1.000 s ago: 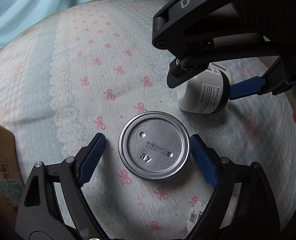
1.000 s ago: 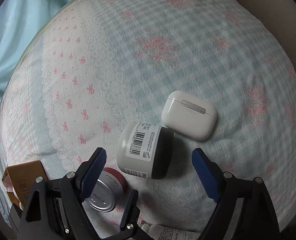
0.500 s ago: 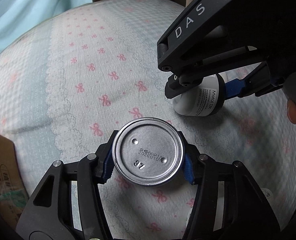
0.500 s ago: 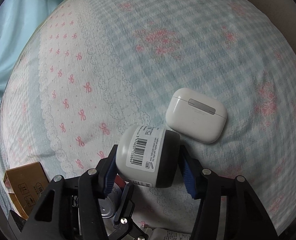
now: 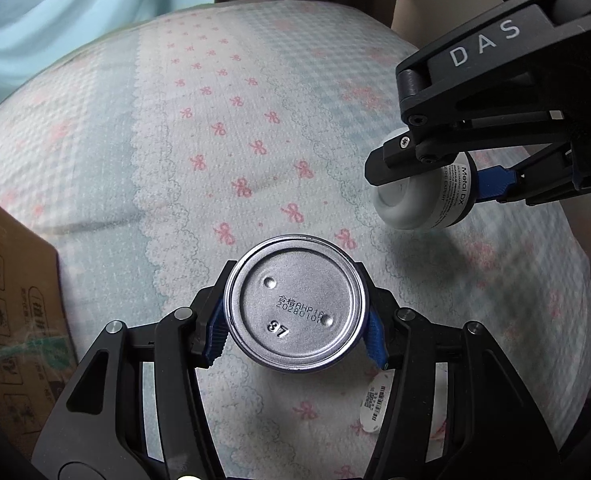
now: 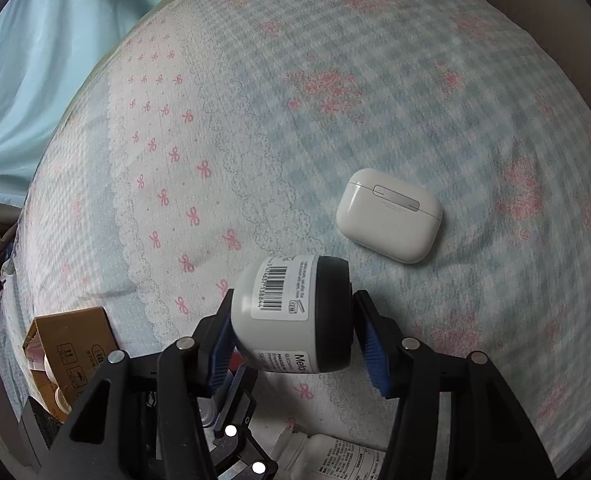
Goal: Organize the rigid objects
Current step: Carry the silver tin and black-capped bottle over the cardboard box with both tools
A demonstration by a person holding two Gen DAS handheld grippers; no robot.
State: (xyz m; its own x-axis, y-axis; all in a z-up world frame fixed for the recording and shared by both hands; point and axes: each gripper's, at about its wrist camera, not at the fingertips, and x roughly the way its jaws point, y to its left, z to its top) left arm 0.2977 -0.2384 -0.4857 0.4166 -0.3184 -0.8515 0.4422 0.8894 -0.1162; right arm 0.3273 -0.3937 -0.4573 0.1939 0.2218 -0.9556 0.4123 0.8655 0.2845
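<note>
My left gripper [image 5: 295, 330] is shut on a round silver tin [image 5: 295, 304], its stamped bottom facing the camera, held above the patterned bedspread [image 5: 215, 128]. My right gripper [image 6: 293, 334] is shut on a white jar with a black lid [image 6: 291, 314], lying sideways between the blue pads and lifted off the bed. The jar [image 5: 423, 200] and the right gripper also show at the right of the left wrist view. A white earbud case [image 6: 389, 214] lies on the bedspread beyond the jar.
A cardboard box [image 5: 11, 312] stands at the left edge of the bed; it also shows in the right wrist view [image 6: 71, 344]. A white labelled bottle [image 6: 335, 456] lies at the bottom. A light blue sheet [image 6: 35, 60] hangs at the far left.
Both grippers closed from open: the left on the silver tin, the right on the white jar. Both objects have since been lifted off the bedspread.
</note>
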